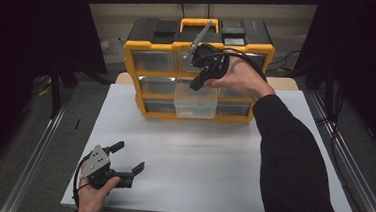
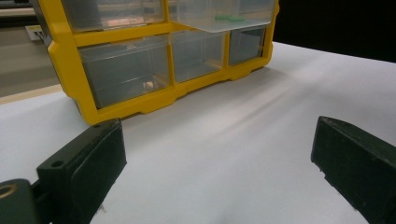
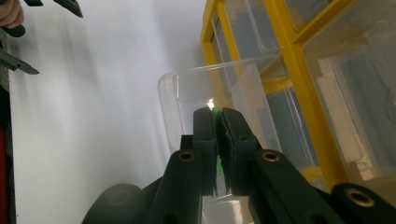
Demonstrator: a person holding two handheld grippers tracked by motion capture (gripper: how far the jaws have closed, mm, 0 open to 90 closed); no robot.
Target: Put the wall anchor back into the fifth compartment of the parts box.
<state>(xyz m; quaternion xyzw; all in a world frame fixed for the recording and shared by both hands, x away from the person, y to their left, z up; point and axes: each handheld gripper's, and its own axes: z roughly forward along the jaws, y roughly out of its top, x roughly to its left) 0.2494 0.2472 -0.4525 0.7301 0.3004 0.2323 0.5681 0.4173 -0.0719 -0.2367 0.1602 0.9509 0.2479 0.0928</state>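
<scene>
Pinching a small green piece (image 3: 217, 161), the right tongs (image 3: 217, 116) hang above the pulled-out drawer (image 1: 194, 104); left tongs (image 1: 130, 157) gape.

Organizer case (image 1: 200, 46): no brand name or lettering can be read on its yellow frame or black top.
Drawer fronts (image 2: 123, 70): clear plastic, with no labels, numbers or stickers that can be made out.
Pulled-out drawer (image 3: 205, 93): plain and transparent, nothing printed on it.
Bench (image 1: 202, 162): bare white surface, no marks or writing.
Left tool (image 1: 124, 162): the grey plate on top bears no legible marking.
Right tool (image 3: 217, 119): black jaws with no readable text.
Wall behind: a pale fitting at the top edge is too small and blurred to read.
</scene>
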